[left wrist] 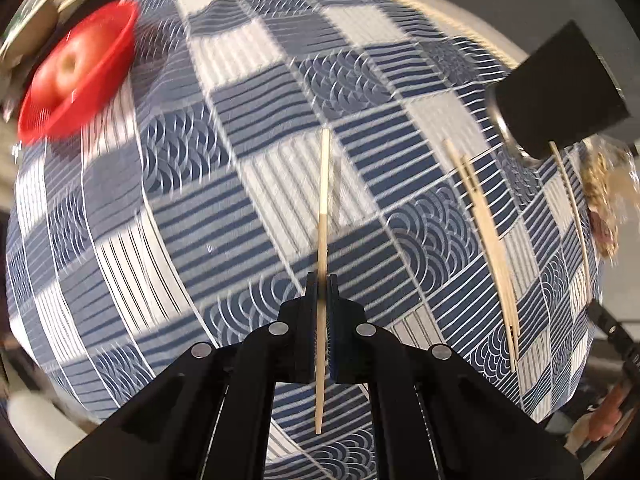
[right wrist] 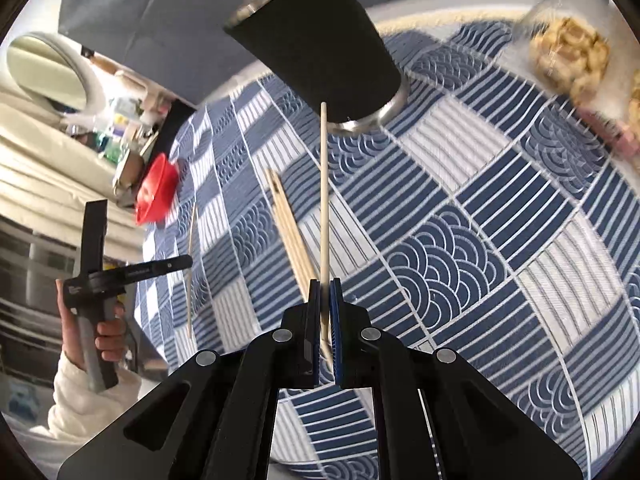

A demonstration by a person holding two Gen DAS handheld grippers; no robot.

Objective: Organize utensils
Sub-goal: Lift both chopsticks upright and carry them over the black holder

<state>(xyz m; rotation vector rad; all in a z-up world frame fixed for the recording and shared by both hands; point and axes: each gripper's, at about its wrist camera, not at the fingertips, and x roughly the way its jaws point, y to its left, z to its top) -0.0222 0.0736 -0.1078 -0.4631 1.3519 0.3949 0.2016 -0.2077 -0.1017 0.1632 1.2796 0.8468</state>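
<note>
At the bottom centre of the left wrist view, the left tool [left wrist: 321, 280] is clenched on a single wooden chopstick [left wrist: 323, 216], which runs straight up the middle of the frame from below the fingers to a tip above them, over the blue-and-white patterned cloth [left wrist: 224, 208] that covers the tabletop. Right of it, a loose bundle of chopsticks [left wrist: 486, 240] lies flat on the cloth, and further right one more chopstick [left wrist: 570, 204] lies alone near the frame edge. Beyond these, at the upper right, stands a black tumbler [left wrist: 560, 84] with a steel base, and a clear bag of snacks [left wrist: 600, 196] sits blurred at the far right. A red bowl [left wrist: 80, 76] holding an apple [left wrist: 60, 72] sits at the upper left. In the right wrist view, the right tool [right wrist: 325, 284] grips its own chopstick [right wrist: 324, 192] at bottom centre, the stick pointing up toward the tumbler [right wrist: 316, 44] at the top centre. The bundle [right wrist: 290, 228] lies on the cloth [right wrist: 460, 216] just left of the held stick, and the left tool's stick [right wrist: 190, 276] hangs further left. At the lower left, the person's hand [right wrist: 108, 332] holds the left tool's handle; pale print on its black arm is too small to read. The red bowl [right wrist: 154, 190] sits at the cloth's far left edge, the snack bag [right wrist: 568, 52] at the upper right.
</note>
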